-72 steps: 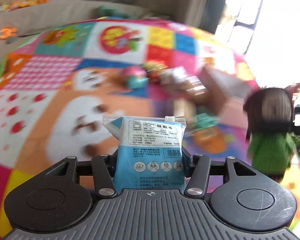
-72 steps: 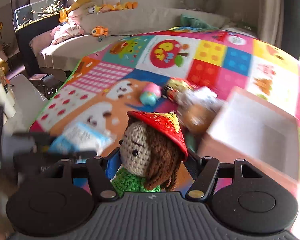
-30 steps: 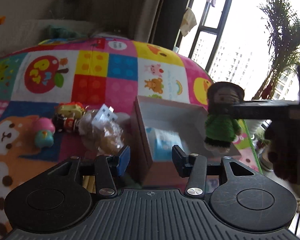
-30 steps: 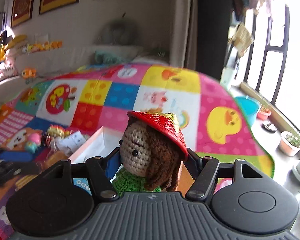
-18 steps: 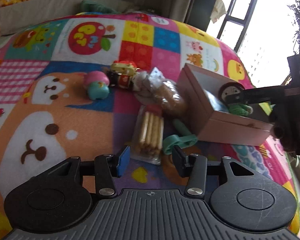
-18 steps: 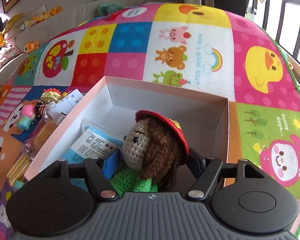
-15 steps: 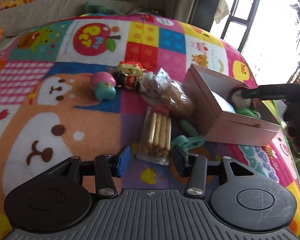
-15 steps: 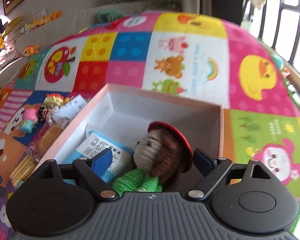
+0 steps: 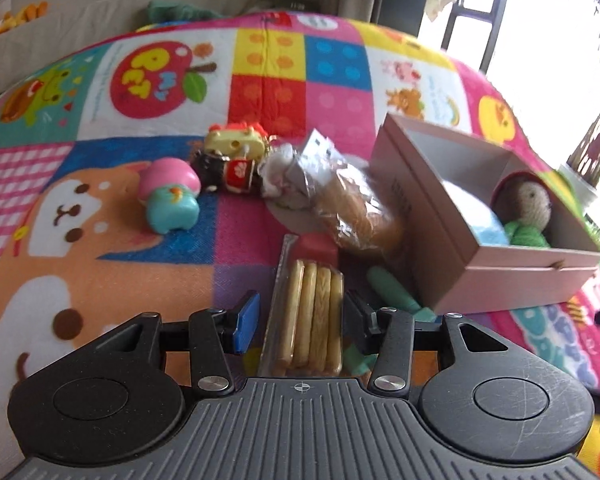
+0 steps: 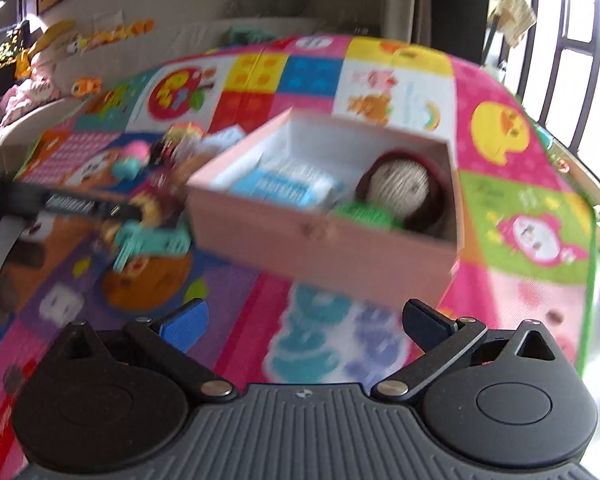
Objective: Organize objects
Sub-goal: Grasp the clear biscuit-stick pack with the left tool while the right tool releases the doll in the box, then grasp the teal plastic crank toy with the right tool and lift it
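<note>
The doll point(image 10: 404, 192) lies in the box point(image 10: 320, 240). The right tool point(image 10: 304, 322) has just been opening, empty. The left tool point(image 9: 300, 312) stands apart around the biscuits point(image 9: 312, 312), maybe touching at 3 o'clock.

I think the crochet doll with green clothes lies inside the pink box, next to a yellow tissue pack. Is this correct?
Not quite: the tissue pack is blue, not yellow, as the right wrist view shows. The crochet doll does lie inside the pink box, next to it.

The crocheted yarn doll point(image 10: 404, 196) lies in a matt pink cardboard box point(image 10: 320, 240), the biscuit sticks point(image 9: 312, 316) in glossy clear plastic, on a soft printed fabric mat point(image 9: 100, 240).
</note>
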`<state>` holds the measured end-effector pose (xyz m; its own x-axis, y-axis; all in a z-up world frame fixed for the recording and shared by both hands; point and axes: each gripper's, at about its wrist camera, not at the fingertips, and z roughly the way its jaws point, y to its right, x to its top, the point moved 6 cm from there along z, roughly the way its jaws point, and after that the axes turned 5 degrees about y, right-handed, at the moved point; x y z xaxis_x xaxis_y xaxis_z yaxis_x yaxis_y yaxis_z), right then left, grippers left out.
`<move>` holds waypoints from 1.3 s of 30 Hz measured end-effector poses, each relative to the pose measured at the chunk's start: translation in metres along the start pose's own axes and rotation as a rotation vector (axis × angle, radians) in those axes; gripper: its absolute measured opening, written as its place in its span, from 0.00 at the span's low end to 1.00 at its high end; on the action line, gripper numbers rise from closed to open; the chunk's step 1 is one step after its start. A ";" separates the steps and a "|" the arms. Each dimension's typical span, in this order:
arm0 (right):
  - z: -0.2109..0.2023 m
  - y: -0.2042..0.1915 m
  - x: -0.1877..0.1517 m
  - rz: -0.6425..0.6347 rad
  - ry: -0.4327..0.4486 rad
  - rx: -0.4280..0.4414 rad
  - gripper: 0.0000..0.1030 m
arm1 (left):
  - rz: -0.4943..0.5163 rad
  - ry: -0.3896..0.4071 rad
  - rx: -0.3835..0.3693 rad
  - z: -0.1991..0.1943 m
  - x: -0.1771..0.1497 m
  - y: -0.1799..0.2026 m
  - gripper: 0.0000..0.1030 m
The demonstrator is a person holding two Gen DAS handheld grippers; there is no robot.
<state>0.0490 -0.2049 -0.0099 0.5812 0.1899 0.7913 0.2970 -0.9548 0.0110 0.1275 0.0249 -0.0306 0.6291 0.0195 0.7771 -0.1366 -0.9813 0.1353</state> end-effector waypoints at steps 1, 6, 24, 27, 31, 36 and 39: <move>0.003 -0.004 -0.004 0.004 -0.012 0.009 1.00 | 0.007 0.002 0.007 0.002 -0.001 0.001 0.49; 0.016 -0.018 -0.014 0.036 -0.069 0.053 1.00 | -0.007 0.004 0.035 -0.008 -0.004 -0.007 0.39; 0.037 -0.051 0.034 0.195 -0.055 0.145 0.88 | -0.032 0.044 0.060 -0.062 -0.040 -0.034 0.39; 0.053 -0.072 0.047 0.248 -0.097 0.190 0.73 | -0.022 0.054 0.060 -0.062 -0.041 -0.033 0.39; 0.072 -0.094 0.058 0.234 -0.111 0.156 0.69 | -0.022 0.063 0.054 -0.064 -0.043 -0.035 0.39; 0.082 -0.106 0.056 0.164 -0.163 0.123 0.45 | -0.036 0.068 0.040 -0.066 -0.044 -0.036 0.39; 0.072 -0.101 0.048 0.132 -0.178 0.133 0.36 | -0.041 0.071 0.034 -0.066 -0.044 -0.038 0.39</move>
<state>0.1018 -0.0826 -0.0171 0.7423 0.1146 0.6602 0.3003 -0.9377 -0.1749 0.0546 0.0735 -0.0291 0.5774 0.0717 0.8133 -0.0854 -0.9854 0.1476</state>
